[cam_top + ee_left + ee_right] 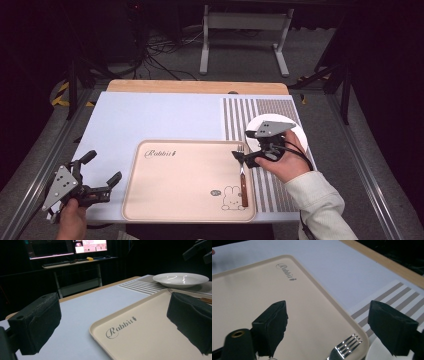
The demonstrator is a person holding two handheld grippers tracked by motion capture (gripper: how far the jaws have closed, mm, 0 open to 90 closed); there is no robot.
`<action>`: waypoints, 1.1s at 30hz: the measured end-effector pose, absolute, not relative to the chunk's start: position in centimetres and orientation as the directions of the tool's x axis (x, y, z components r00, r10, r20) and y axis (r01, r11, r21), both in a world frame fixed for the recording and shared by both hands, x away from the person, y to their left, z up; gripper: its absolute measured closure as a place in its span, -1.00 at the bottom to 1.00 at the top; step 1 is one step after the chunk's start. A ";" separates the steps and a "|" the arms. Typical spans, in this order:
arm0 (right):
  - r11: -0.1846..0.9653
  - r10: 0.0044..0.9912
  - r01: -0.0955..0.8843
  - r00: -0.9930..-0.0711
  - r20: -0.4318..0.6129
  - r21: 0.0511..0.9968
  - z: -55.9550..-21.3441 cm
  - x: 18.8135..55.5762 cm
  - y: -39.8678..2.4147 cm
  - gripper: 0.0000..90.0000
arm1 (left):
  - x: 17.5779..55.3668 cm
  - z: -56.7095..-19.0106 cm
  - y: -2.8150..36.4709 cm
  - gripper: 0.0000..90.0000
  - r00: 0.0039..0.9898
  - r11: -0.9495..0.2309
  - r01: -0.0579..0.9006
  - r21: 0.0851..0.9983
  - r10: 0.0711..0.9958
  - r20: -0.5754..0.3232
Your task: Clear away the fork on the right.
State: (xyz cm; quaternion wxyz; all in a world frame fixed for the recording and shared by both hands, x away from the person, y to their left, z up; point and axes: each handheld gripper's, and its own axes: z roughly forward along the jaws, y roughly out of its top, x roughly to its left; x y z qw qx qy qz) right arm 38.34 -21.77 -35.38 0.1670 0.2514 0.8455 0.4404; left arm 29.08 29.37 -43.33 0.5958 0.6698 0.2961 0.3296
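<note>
We saw fork lying on tray, lower right | right gripper jaws released above it | left gripper jaws released, lower left

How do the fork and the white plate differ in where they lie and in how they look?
The fork lies on the beige tray, along its right edge; the white plate rests on the striped mat, beside the tray. The fork is long and thin, with metal tines and a brown handle; the plate is round, shallow and all white. The fork lies nearer the person; the plate lies farther away. Both are tableware, and no jaws hold either.
</note>
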 end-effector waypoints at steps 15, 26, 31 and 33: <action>0.368 0.586 0.111 -0.799 -0.137 0.923 -34.0 35.4 -27.0 -0.67 | 29.1 -43.4 29.4 -1.00 0.603 -0.113 0.005 0.994 0.793 0.087; 0.269 0.620 0.046 -0.773 -0.136 0.962 -35.8 33.3 -30.8 -0.70 | 29.0 -43.3 29.4 -1.00 0.604 -0.106 0.001 0.994 0.793 0.084; 0.236 0.628 0.011 -0.765 -0.143 0.972 -37.5 32.7 -32.8 -0.70 | 29.0 -43.3 29.4 -1.00 0.603 -0.106 -0.003 0.994 0.793 0.086; 0.228 0.630 0.010 -0.764 -0.140 0.974 -37.8 32.6 -33.2 -0.70 | 29.0 -43.3 29.4 -1.00 0.603 -0.104 -0.001 0.995 0.793 0.084</action>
